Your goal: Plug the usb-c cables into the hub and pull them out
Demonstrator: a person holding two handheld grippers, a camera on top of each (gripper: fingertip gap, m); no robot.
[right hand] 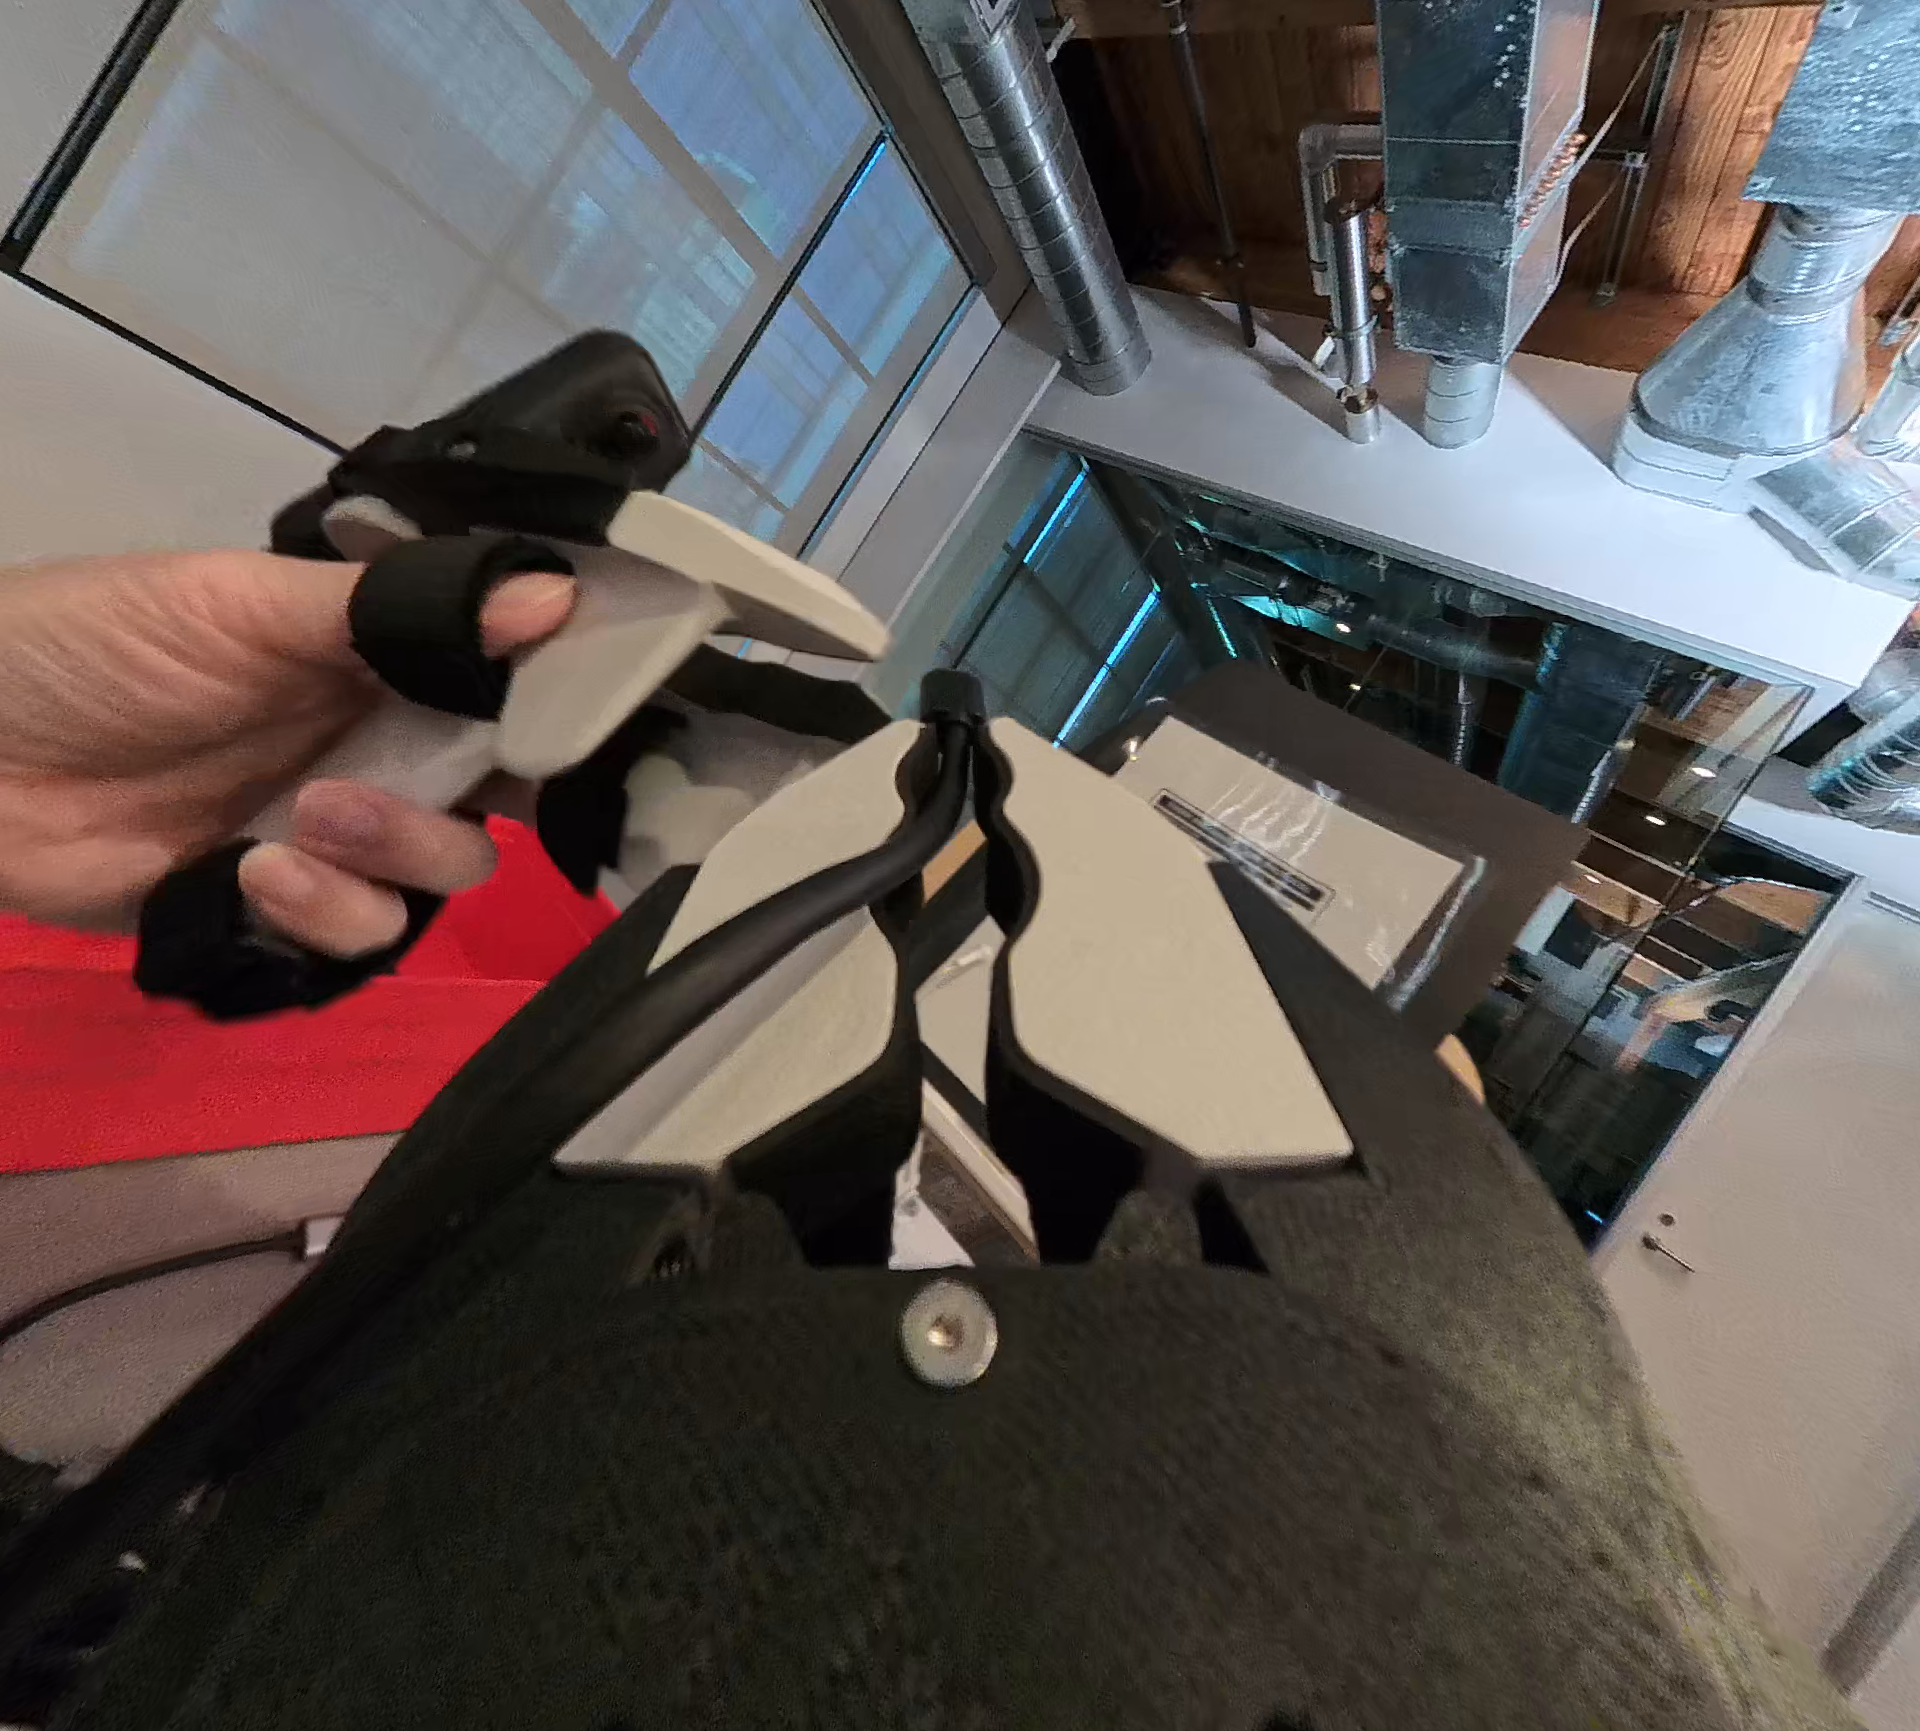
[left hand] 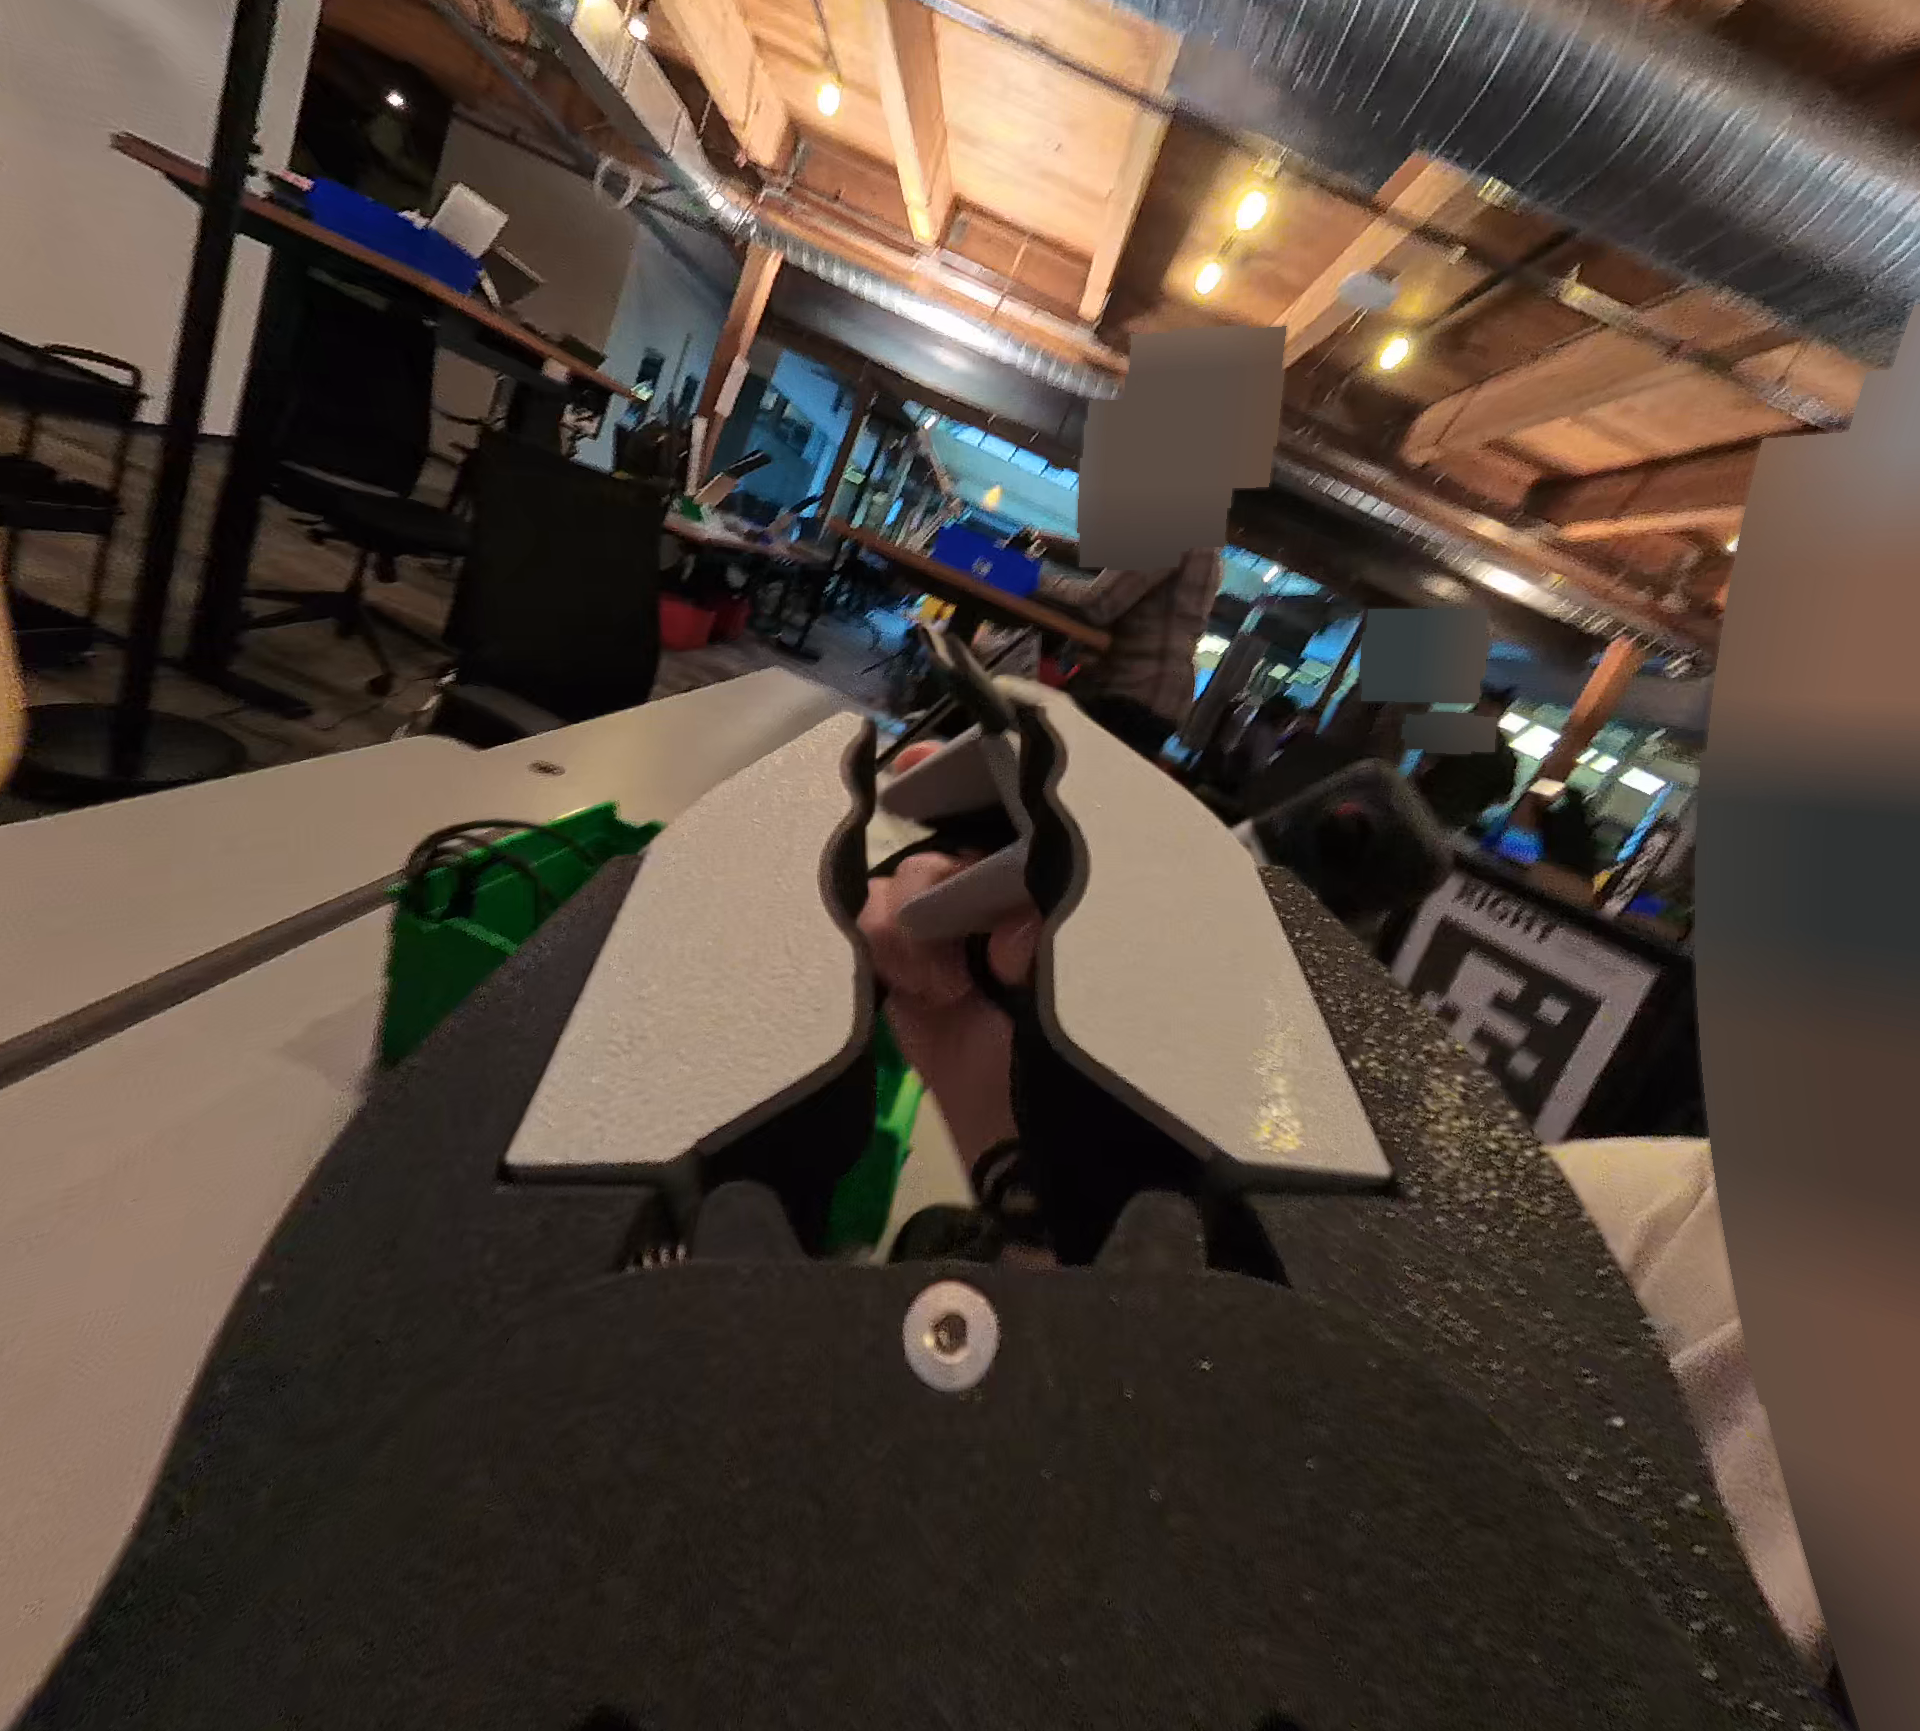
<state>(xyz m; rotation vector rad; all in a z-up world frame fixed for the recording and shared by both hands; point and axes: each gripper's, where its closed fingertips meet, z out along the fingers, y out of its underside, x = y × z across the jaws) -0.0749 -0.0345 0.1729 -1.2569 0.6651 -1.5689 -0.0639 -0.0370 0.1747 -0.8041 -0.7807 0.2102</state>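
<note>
My right gripper (right hand: 951,725) is shut on a black usb-c cable (right hand: 831,881). Its black plug end (right hand: 951,694) sticks out just past the fingertips, and the cable trails down to the left. My left gripper (left hand: 945,725) is raised, its jaws a narrow gap apart with nothing between them. Through that gap I see the right gripper's grey fingers (left hand: 940,782), the hand holding it, and the cable's plug (left hand: 961,673). The left gripper (right hand: 821,621) also shows in the right wrist view, held by a hand (right hand: 156,694) just left of the plug. I see no hub.
A green bin (left hand: 468,912) with black cables stands on the white table (left hand: 208,850). A red bin (right hand: 208,1058) lies below the left gripper. A grey plug on a cable (right hand: 312,1236) lies on the table. Both views point up at ceiling ducts and the room. The tips of both grippers are at nearly the same place.
</note>
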